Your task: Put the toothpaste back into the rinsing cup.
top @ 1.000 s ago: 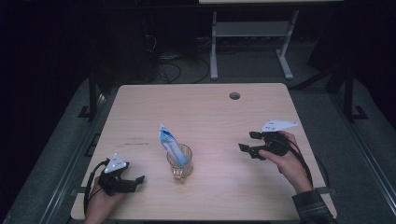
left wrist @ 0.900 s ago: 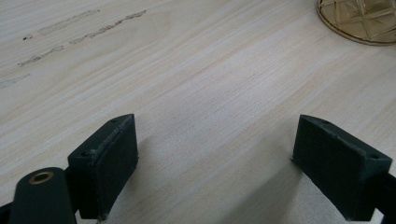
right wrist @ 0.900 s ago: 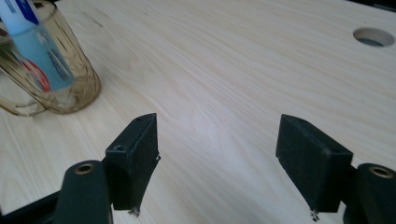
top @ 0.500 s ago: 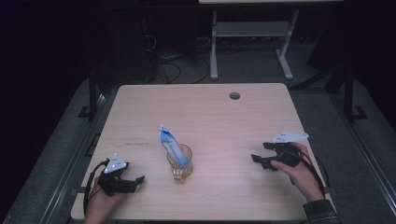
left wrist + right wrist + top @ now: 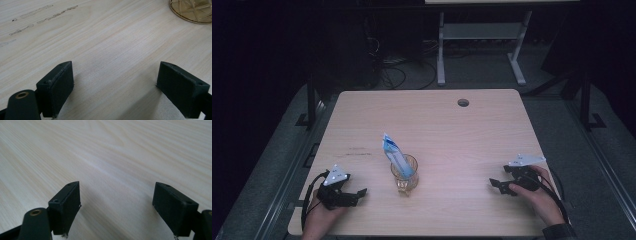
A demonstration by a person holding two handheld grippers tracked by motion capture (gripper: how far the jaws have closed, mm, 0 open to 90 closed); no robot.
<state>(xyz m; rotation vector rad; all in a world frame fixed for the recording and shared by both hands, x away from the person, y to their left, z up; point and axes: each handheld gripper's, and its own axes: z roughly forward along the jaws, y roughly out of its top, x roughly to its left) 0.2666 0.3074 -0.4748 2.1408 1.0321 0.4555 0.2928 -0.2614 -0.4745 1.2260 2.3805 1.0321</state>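
Pouch (image 5: pixel 394 156) in glass (image 5: pixel 405 172), long axis tilts up-left; both grippers (image 5: pixel 358 191) (image 5: pixel 495 184) agape, empty.

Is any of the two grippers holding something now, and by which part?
Nothing is held. The left gripper and right gripper are both open over bare table; the glass with the tube stands apart.

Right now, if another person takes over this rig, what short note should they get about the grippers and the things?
Left gripper: open, holds nothing, low at the table's near left corner.
Right gripper: open, holds nothing, its jaws have just been opening, low at the near right edge.
Things: a glass stands near the table's middle, with a blue and white tube leaning in it.
Done: the tube is in the glass.
Left: it seems nothing; both grippers are well apart from the glass.
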